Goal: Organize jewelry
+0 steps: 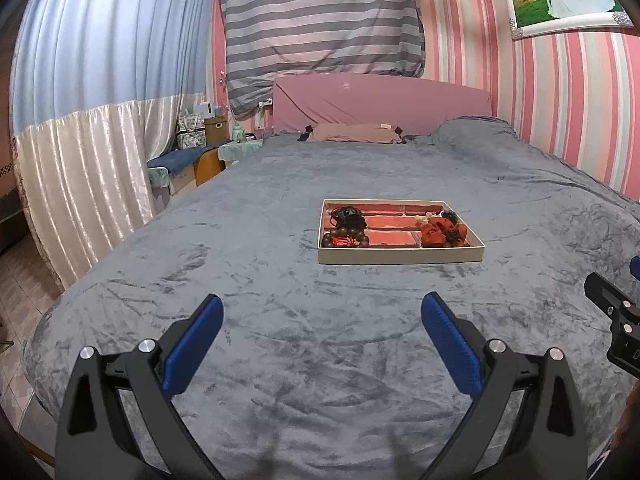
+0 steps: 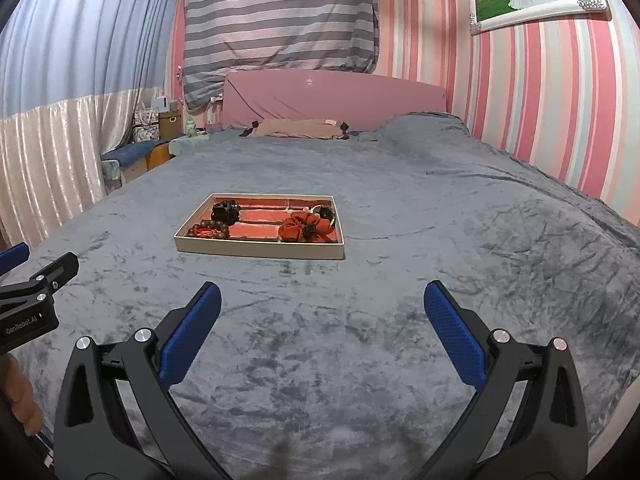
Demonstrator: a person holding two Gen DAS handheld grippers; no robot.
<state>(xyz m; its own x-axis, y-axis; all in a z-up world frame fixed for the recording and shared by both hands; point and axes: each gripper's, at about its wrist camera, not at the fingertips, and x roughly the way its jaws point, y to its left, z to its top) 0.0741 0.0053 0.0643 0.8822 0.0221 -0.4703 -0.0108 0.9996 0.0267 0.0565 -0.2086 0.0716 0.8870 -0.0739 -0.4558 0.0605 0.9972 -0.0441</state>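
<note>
Shallow cream cardboard tray with red lining (image 1: pixel 400 257) sits mid-bed on grey plush blanket (image 1: pixel 280 360). Inside tray: brown wooden bead bracelet (image 1: pixel 346 237), black hair clip (image 1: pixel 349 216), rust-red fabric scrunchie (image 1: pixel 440 232). Looks mostly sorted already. Left claw (image 1: pixel 322 322), right claw (image 2: pixel 322 310) both spread wide, empty, well short of tray.

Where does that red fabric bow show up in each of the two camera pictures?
Left wrist view: the red fabric bow lies right of centre, at the right end of the shallow tray.
Right wrist view: the red fabric bow lies just left of centre, again at the tray's right end.
Shared landmark: the brown bead bracelet at the tray's left end.
</note>
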